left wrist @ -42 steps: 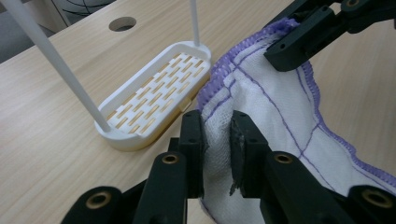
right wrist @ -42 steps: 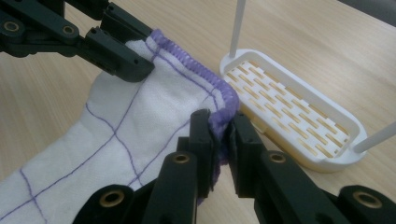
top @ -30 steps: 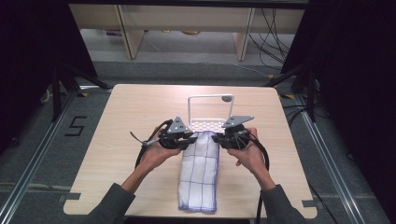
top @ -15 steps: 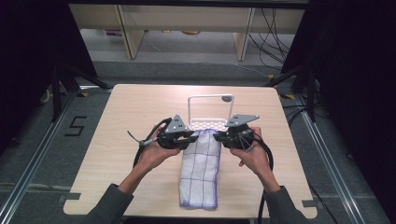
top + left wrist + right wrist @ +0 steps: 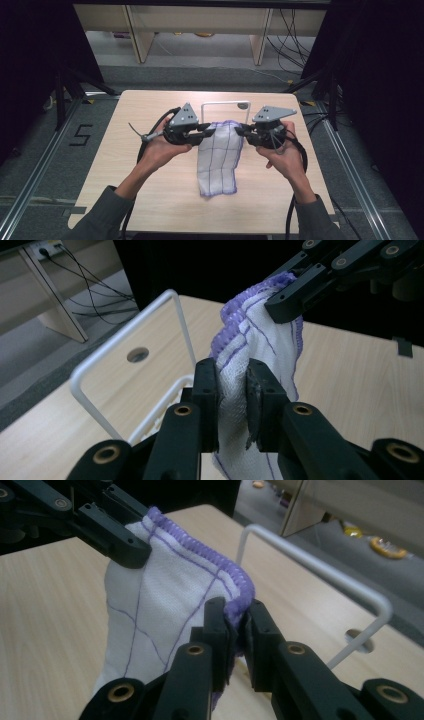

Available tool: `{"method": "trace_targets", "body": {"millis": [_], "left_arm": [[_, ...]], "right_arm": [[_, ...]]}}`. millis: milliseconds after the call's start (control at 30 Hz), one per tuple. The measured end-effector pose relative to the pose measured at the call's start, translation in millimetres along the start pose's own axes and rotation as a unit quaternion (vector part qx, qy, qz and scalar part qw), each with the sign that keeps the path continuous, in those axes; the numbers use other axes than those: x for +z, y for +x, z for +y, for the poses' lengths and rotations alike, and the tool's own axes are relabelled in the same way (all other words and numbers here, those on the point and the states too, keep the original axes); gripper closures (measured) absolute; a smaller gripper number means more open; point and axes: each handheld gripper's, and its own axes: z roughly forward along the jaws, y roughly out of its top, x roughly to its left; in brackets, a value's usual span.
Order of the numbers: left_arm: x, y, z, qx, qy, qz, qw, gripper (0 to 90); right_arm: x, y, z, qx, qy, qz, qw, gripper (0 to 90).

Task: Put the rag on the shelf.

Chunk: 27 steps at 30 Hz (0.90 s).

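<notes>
Two grips: left gripper [image 5: 209,131] and right gripper [image 5: 240,131], fingers [image 5: 206,390] of each clamped on a top corner of the cloth [image 5: 218,157].
Cloth place: hanging just in front of the white wire rack [image 5: 225,104], lower end apparently draped on the surface [image 5: 125,150] (contact hard to judge).
Step in hand: raising the cloth, spread between both grippers.
Next move: probably up and over the rack's top bar, corners level, hem clear of the wire.

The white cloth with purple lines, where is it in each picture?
High view: the cloth hangs in the middle, over the table.
Left gripper view: it sits in the centre, pinched low in the left claw.
Right gripper view: it fills the left and centre, its purple edge pinched in the right claw.
Shared landmark: the white wire rack behind it.
</notes>
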Motion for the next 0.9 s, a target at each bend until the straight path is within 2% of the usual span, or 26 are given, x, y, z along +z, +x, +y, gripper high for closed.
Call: {"method": "trace_targets", "body": {"millis": [67,100,233,267,367,467,533,567,600,633,700,733,767,800,900], "left_arm": [[-1.0,4.7,11.8,0.003,0.002,0.009,1.0,76.5],[-0.4,7.4,16.8,0.001,-0.001,0.01,1.0,76.5],[3.9,16.1,32.7,0.006,0.003,0.028,0.9996,76.6],[5.3,18.8,35.6,0.003,0.002,0.032,0.9995,76.6],[8.5,27.7,44.1,0.003,0.0,0.04,0.9992,76.5],[11.0,36.3,52.5,-0.003,-0.007,0.051,0.9987,76.6],[12.0,40.0,57.7,-0.004,-0.009,0.056,0.9984,76.6],[12.0,42.5,61.2,-0.001,-0.011,0.059,0.9982,76.6],[12.7,44.7,64.0,-0.002,-0.018,0.061,0.998,76.6],[13.9,47.2,66.1,-0.002,-0.025,0.059,0.998,76.6],[16.5,54.1,69.3,0.007,-0.031,0.057,0.9979,76.6],[17.3,57.4,71.0,0.001,-0.03,0.06,0.9977,76.5],[18.1,60.0,72.9,-0.007,-0.033,0.061,0.9976,76.6],[19.1,62.2,74.5,-0.012,-0.037,0.061,0.9974,76.6],[22.0,66.4,79.3,-0.012,-0.035,0.069,0.9969,76.6]], "right_arm": [[-5.3,-4.3,11.0,0.008,-0.007,-0.003,0.9999,82.4],[-7.1,-9.0,16.5,-0.005,-0.009,-0.009,0.9999,82.4],[-7.5,-22.6,32.3,0.008,-0.009,-0.016,0.9998,82.4],[-5.3,-27.4,35.8,0.001,-0.016,-0.019,0.9997,82.4],[-5.0,-36.5,47.8,0.014,-0.014,-0.023,0.9995,82.5],[-4.2,-45.8,58.9,0.012,-0.012,-0.028,0.9995,82.4],[-3.2,-50.0,65.3,0.019,-0.016,-0.03,0.9992,82.4],[-3.2,-53.1,69.1,0.015,-0.02,-0.037,0.999,82.5],[-2.9,-54.9,72.5,0.02,-0.019,-0.035,0.999,82.5],[-2.9,-57.2,75.6,0.018,-0.021,-0.043,0.9987,82.5],[-2.4,-61.8,80.6,0.025,-0.018,-0.045,0.9985,82.4],[-2.2,-64.9,82.6,0.023,-0.022,-0.05,0.9982,82.4],[-1.5,-66.4,84.2,0.035,-0.026,-0.043,0.9981,82.4],[-1.6,-68.0,85.8,0.036,-0.031,-0.048,0.9977,82.4],[-0.4,-73.2,91.0,0.031,-0.029,-0.055,0.9976,82.4]]}}
